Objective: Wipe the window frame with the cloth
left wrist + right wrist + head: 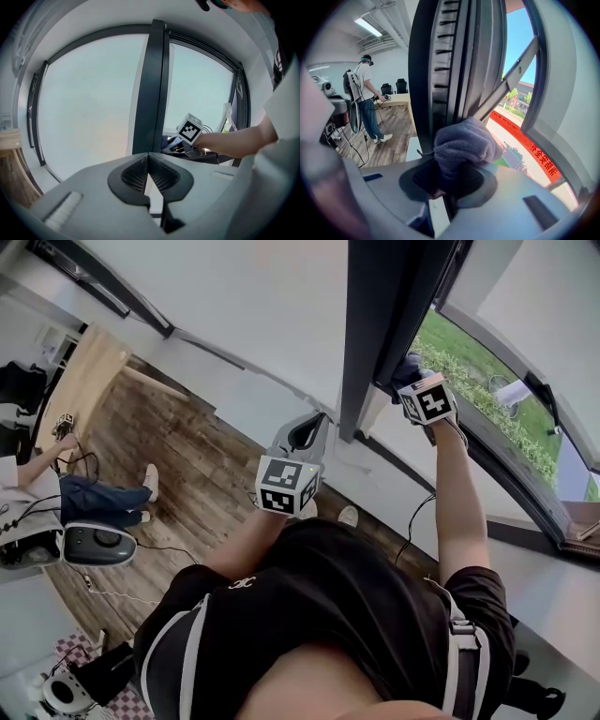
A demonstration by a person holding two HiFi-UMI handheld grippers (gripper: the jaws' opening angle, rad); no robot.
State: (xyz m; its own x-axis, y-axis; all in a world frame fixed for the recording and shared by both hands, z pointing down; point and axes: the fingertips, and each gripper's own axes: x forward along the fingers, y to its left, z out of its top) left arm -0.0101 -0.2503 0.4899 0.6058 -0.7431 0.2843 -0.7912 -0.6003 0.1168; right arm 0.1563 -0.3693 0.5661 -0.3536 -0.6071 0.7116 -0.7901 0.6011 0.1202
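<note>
Jaws of right gripper (452,180) clenched on cloth (465,143) against window frame (454,70); left gripper (149,158) pinched together, empty.

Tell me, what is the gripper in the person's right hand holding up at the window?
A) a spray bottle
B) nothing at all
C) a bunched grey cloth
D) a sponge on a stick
C: the right gripper view shows the right gripper with its jaws shut on a bunched grey cloth, close by the dark window frame.
</note>
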